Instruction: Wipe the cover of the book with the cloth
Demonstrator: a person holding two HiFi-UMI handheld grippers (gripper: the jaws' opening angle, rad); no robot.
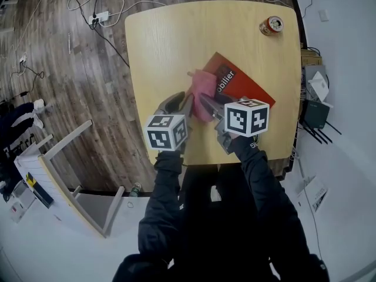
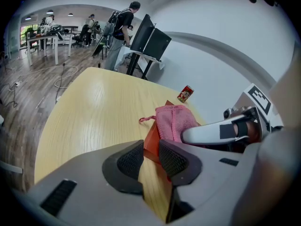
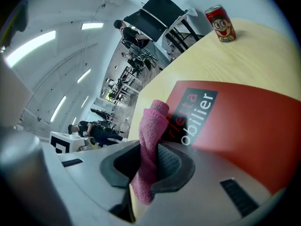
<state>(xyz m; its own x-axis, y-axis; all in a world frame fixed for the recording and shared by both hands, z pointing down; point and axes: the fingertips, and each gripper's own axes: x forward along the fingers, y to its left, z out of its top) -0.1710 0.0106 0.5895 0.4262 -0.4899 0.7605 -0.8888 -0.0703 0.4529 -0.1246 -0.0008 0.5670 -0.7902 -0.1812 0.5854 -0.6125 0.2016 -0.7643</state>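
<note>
We clamp our right gripper [image 3: 149, 163] on the pink cloth [image 3: 153, 126], which rests at the 9 o'clock end of the book [image 3: 244, 126]. Our left gripper [image 2: 151, 157] pinches the book's corner on the counter [image 1: 170, 46].

**Three cameras, one tabletop**

The head view looks steeply down on the whole table [image 1: 164, 46]. Each gripper view rides low along its own jaws, close to the table. All three share the red book [image 1: 249, 87], pink cloth [image 1: 202, 93] and can [image 1: 272, 24].
</note>
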